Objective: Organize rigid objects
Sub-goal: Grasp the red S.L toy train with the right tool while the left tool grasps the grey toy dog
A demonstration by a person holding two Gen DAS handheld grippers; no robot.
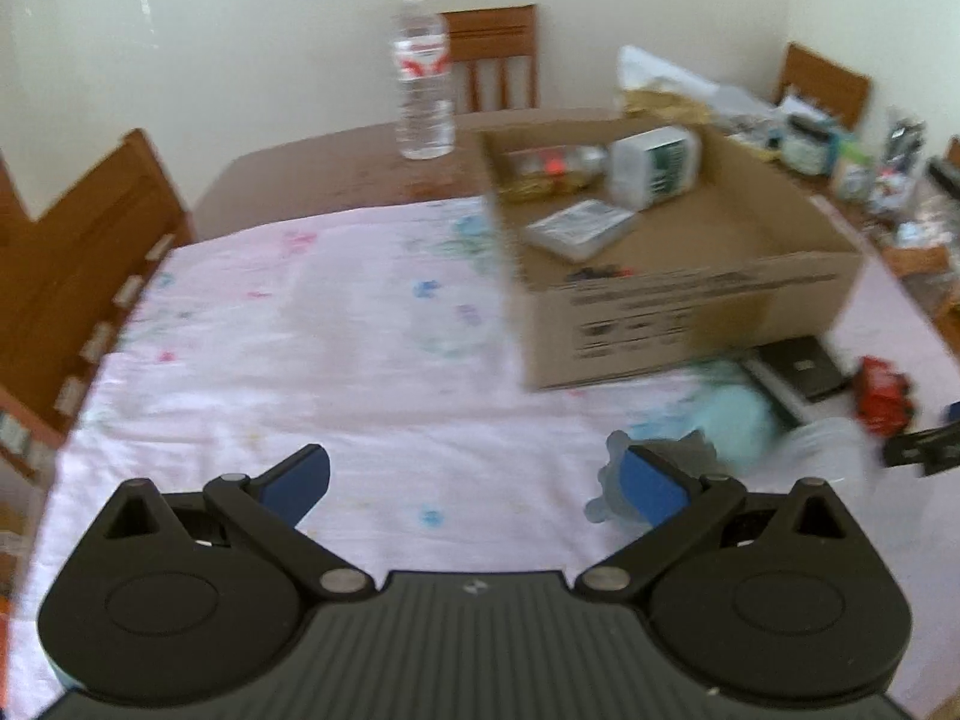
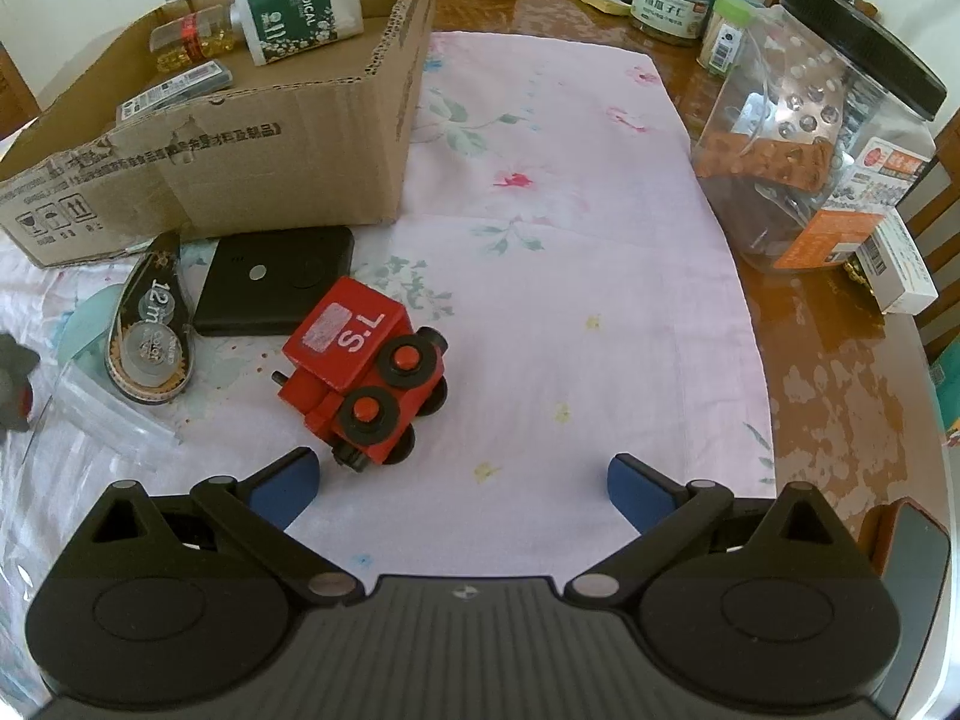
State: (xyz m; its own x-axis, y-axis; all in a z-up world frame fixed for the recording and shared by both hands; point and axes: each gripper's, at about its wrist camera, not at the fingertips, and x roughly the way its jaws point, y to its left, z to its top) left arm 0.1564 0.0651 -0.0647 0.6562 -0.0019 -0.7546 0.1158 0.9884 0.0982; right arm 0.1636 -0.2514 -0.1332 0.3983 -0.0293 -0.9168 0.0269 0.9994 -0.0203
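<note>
The open cardboard box (image 2: 252, 138) stands on the pink floral cloth (image 2: 570, 252) covering the table; inside lie a white-and-green bottle (image 2: 300, 9), a small bottle of yellow capsules (image 2: 192, 39) and a flat pack (image 2: 180, 90). Just in front of the box are a black flat case (image 2: 276, 279), a correction-tape dispenser (image 2: 150, 336) and a red toy train (image 2: 366, 369) tipped on its side. The right gripper (image 2: 462, 480) is spread wide and empty, near the train. The left gripper (image 1: 474, 480) is likewise wide open, holding nothing. A big clear jar (image 2: 822, 138) with a black lid stands off the cloth.
</note>
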